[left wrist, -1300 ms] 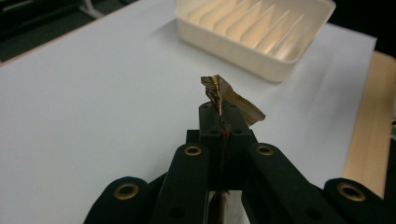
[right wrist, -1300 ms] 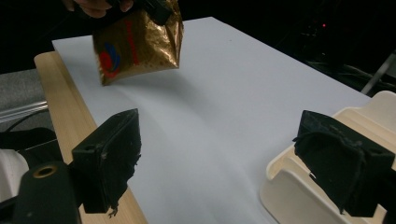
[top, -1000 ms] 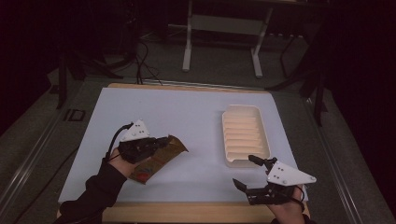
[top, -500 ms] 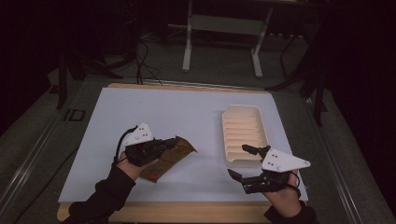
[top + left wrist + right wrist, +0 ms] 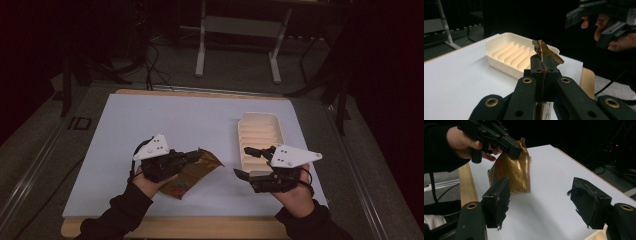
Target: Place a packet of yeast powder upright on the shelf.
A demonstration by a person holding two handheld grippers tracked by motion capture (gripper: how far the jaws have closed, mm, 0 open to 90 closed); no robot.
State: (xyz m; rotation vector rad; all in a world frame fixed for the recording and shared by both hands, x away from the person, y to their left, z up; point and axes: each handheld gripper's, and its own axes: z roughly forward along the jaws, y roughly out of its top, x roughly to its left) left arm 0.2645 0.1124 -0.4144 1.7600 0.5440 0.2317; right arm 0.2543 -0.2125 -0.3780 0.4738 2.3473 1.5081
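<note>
Left gripper [image 5: 196, 156]: jaws clamped on the packet's [image 5: 192, 172] top edge, lifting it off the counter [image 5: 165, 120].
Right gripper [image 5: 246, 161]: jaws wide apart, holding nothing, near the packet.

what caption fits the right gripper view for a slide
Open right claw faces a crinkled gold foil snack bag that the left claw holds pinched above the white table.

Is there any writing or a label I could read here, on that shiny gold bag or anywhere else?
"ID": pale letters on the floor left of the table.
Gold bag, held by the left gripper: red and blue print, too blurred to read.
Ribbed tray: no writing visible.
</note>
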